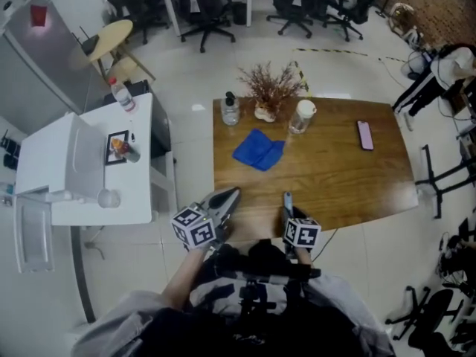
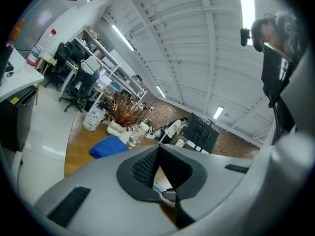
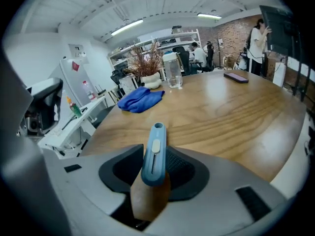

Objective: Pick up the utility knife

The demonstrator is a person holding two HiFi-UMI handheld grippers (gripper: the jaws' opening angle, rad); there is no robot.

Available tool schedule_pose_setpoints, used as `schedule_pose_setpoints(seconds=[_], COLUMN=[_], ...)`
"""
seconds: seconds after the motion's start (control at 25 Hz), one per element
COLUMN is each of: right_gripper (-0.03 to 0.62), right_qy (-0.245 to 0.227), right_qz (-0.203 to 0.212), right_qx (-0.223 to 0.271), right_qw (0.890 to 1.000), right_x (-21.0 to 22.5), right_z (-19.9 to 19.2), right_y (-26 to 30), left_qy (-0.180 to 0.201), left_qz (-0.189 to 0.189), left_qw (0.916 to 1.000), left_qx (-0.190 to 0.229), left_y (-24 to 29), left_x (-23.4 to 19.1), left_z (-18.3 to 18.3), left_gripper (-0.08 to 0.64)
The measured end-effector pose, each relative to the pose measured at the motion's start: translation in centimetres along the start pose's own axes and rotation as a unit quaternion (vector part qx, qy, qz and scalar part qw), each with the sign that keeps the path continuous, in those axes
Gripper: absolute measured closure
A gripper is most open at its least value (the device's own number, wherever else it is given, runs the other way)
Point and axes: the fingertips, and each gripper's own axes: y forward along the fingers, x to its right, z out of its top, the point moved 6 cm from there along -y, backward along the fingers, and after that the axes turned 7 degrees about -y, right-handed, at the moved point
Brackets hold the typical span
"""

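Note:
The utility knife [image 3: 154, 151] is blue-grey with a pale slider, and my right gripper [image 3: 153, 173] is shut on its rear half. Its front end juts out over the wooden table [image 3: 236, 117]. In the head view the knife [image 1: 287, 201] sticks forward from the right gripper [image 1: 288, 216] at the table's near edge. My left gripper [image 1: 227, 198] hovers beside it, over the same edge, with its jaws tapering to a closed point. In the left gripper view its dark pads [image 2: 147, 163] meet at the tip, with nothing held.
On the table [image 1: 335, 177] lie a blue cloth [image 1: 258, 150] and a phone [image 1: 365, 134]. At the far edge stand a pump bottle [image 1: 230, 110], a dried plant [image 1: 269, 88] and a glass jar [image 1: 301, 116]. A white desk [image 1: 89, 162] stands to the left. Office chairs are behind.

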Motion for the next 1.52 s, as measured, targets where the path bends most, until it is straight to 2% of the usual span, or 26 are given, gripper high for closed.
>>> schedule_pose_setpoints(seconds=[0.12, 0.28, 0.36, 0.44, 0.64, 0.84, 0.96, 1.08, 1.52], right_gripper=[0.439, 0.435, 0.377, 0.35, 0.35, 0.355, 0.415, 0.562, 0.578], right_qy=[-0.015, -0.036, -0.032, -0.009, 0.061, 0.123, 0.121, 0.113, 0.13], right_qz=[-0.005, -0.005, 0.003, 0.013, 0.029, 0.051, 0.045, 0.033, 0.012], right_qx=[-0.027, -0.025, -0.023, -0.016, 0.058, 0.144, 0.188, 0.22, 0.237], right_qw=[1.0, 0.999, 0.999, 1.0, 0.996, 0.981, 0.974, 0.968, 0.963], right_x=[0.3, 0.2, 0.1, 0.1, 1.0, 1.3, 0.8, 0.3, -1.4], right_z=[-0.7, -0.5, -0.1, 0.4, 3.3, 6.0, 7.0, 7.2, 4.6], right_y=[1.2, 1.5, 1.6, 1.3, -2.0, -6.4, -9.5, -12.1, -15.7], left_qy=[-0.007, -0.009, -0.01, -0.011, -0.008, -0.007, -0.006, -0.006, -0.002], left_qz=[0.011, 0.017, 0.018, 0.013, 0.002, -0.021, -0.038, -0.055, -0.112], left_qw=[0.9999, 0.9998, 0.9998, 0.9999, 0.9999, 0.9992, 0.9981, 0.9964, 0.9885], left_qx=[0.003, 0.006, 0.004, 0.003, -0.015, -0.034, -0.048, -0.064, -0.101], left_y=[-0.3, -0.3, -0.2, 0.2, 1.1, 2.2, 2.7, 3.2, 4.2], left_x=[-0.2, -0.4, -0.5, -0.6, -0.3, 0.2, 0.7, 1.1, 3.2], left_z=[-0.1, -0.1, -0.1, -0.2, -0.5, -0.9, -1.3, -1.8, -2.9], left_gripper=[0.557, 0.557, 0.557, 0.557, 0.557, 0.557, 0.557, 0.557, 0.557])
